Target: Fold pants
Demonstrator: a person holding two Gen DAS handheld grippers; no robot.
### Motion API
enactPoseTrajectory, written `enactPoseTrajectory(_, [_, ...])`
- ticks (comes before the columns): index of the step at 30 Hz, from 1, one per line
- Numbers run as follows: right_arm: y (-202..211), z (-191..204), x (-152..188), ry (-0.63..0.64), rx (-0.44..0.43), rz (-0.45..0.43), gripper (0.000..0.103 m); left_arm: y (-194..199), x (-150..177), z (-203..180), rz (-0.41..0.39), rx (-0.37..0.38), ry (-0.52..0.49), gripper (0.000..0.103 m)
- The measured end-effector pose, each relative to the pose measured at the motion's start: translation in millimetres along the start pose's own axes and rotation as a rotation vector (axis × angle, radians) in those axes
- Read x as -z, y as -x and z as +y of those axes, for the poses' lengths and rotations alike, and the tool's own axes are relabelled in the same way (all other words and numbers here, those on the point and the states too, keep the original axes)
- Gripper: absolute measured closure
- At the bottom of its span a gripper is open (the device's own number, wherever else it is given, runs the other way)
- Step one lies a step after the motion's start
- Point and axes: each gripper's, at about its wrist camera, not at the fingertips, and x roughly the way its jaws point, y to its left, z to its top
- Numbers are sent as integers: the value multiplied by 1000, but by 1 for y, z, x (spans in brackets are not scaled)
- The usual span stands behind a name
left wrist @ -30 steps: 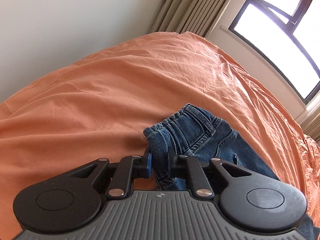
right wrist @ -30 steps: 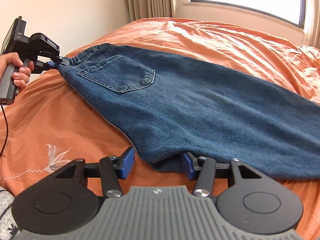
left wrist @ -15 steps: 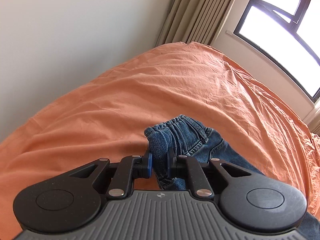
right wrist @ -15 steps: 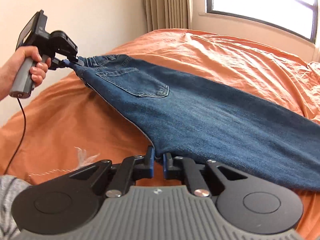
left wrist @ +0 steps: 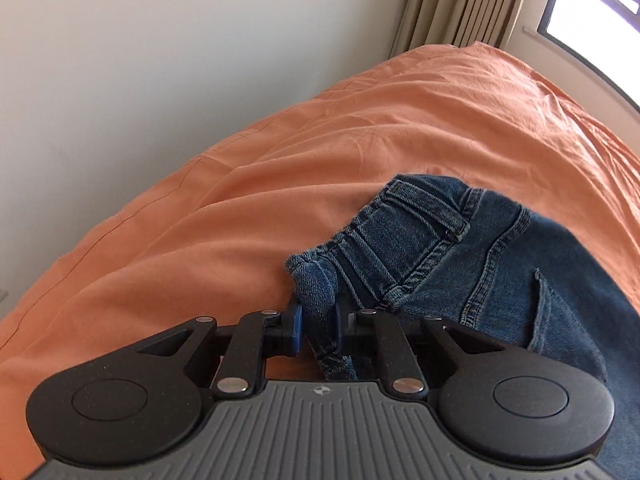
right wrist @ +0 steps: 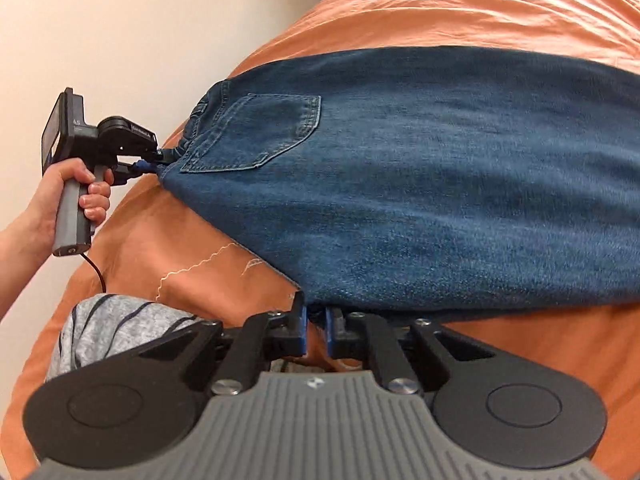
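Blue denim pants [right wrist: 420, 184] hang stretched above an orange bed, back pocket [right wrist: 256, 132] up, legs running off to the right. My left gripper [left wrist: 317, 322] is shut on the waistband corner [left wrist: 316, 284]; it also shows in the right wrist view [right wrist: 154, 162], held by a hand. My right gripper [right wrist: 316, 330] is shut on the near edge of the pants at the crotch seam. The pants [left wrist: 500, 264] fill the right side of the left wrist view, with a belt loop [left wrist: 428, 208] showing.
The orange bedspread [left wrist: 360, 128] covers the whole bed and has a pale embroidered pattern [right wrist: 200, 268] near me. A white wall [left wrist: 160, 60] and beige curtains [left wrist: 460, 0] stand behind the bed. The person's grey striped clothing [right wrist: 112, 324] is at lower left.
My right gripper has shut on the near edge of the pants. Both grippers have lifted, and the waist end of the pants has risen off the bed.
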Motion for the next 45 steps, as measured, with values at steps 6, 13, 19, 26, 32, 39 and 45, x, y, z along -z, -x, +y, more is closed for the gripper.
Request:
enactPoseTrajectory(6, [29, -5, 0, -57, 26, -45, 71, 21, -5, -10, -35, -60, -126, 62])
enactPoseTrajectory(13, [108, -59, -2, -135, 165, -143, 67, 91, 11, -47, -173, -34, -289, 59])
enactPoseTrajectory(19, [206, -149, 1, -325, 342, -266, 67, 141, 18, -117, -175, 154, -372, 59])
enactPoseTrajectory(26, [328, -263, 13, -511, 501, -416, 67, 157, 43, -221, -120, 277, -566, 64])
enactPoseTrajectory(32, [377, -368, 20, -699, 531, -490, 71, 140, 74, -292, -79, 334, -672, 64])
enactPoseTrajectory(39, [352, -457, 12, -815, 487, -472, 76, 102, 93, -341, -15, 332, -718, 64])
enactPoseTrajectory(45, [337, -491, 10, -863, 442, -469, 100, 83, 104, -366, 16, 331, -750, 64])
